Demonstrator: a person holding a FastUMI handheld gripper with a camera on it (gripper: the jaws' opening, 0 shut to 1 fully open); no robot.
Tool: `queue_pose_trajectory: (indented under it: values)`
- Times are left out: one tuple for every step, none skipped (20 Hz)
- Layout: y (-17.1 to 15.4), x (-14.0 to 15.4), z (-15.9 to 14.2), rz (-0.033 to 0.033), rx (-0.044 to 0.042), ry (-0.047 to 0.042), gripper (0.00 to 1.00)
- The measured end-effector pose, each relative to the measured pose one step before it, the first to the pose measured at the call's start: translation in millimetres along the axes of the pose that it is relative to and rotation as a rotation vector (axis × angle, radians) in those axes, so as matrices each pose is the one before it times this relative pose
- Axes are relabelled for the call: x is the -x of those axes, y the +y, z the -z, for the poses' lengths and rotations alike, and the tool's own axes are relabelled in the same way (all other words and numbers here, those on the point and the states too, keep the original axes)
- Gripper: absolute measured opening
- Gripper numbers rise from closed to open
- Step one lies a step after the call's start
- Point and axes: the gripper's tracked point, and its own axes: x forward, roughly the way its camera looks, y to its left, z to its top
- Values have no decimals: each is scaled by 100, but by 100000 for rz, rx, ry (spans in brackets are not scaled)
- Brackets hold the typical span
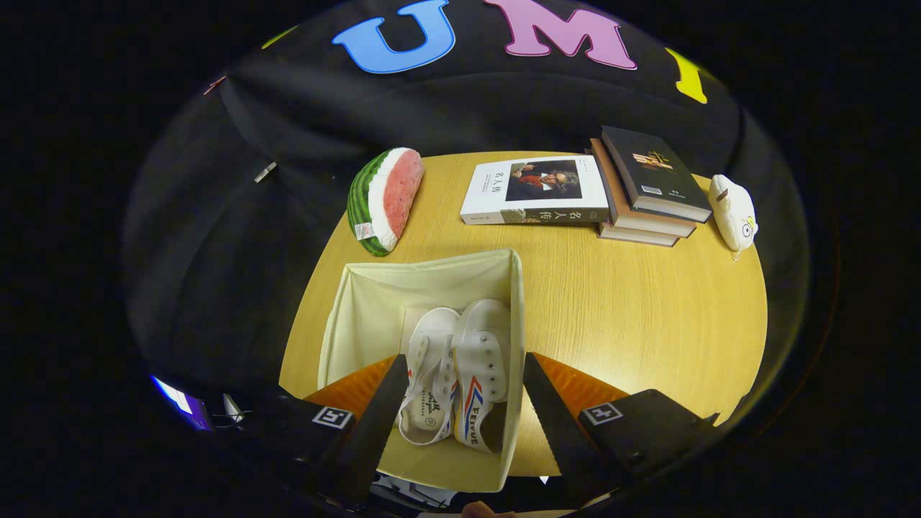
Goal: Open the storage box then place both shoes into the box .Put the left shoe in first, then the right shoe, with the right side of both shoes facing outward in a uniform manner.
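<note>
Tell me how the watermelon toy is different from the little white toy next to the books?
The watermelon toy is green, white and pink; the white toy is nearly all white. The watermelon toy looks bigger than the white toy. It lies beyond the storage box, while the white toy lies beside the stacked books. Both rest on the table, far beyond the open tool.

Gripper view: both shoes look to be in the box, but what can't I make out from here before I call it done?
- Left shoe: its right side is pressed against the right shoe, so hidden.
- Box: its near rim sits behind the open gripper fingers.
- Box lid: cannot tell where it went.
- Shoes' soles: face down, hidden by the shoes themselves.
</note>
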Motion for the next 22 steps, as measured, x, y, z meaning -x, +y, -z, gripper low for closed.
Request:
queue_pose_trajectory:
  values:
    - [-711,370,-341,413,-561,-1486,99]
    - [-930,365,-319,718,-521,-1989,99]
    - [-1043,430,-413,1071,-433,-1857,99]
    - [-1113,369,-470,1270,-499,-2341,99]
    - [-1235,382,-557,1441,-463,-2436,99]
    - [-1270,407,-516,1325,-507,-2376,99]
    - [-1301,414,-648,1401,-550,-2637,99]
    - [-1243,474,-600,1414,-539,-2640,99]
    - [-1321,456,-623,1459,-577,-2424,99]
    - [-1255,493,-461,1551,-260,-2251,99]
    - [-1360,384,-565,1480,59,-2165,99]
    - [-1155,393,-513,1476,146,-2442,99]
    - [-1199,435,-558,1255,236,-2459,99]
    - [-1127,496,-443,1455,203,-2405,99]
    - [-1115,445,-567,1206,-37,-2778,99]
    - [-899,439,-546,1022,-165,-2891,99]
    - [-953,579,-597,1150,-195,-3199,99]
    - [-843,577,-644,936,-166,-3333,99]
    - [-909,620,-678,992,312,-3737,99]
    - [-831,686,-592,1026,850,-3758,99]
    - [-846,648,-743,1035,966,-4003,99]
    - [-658,678,-748,670,1073,-4172,99]
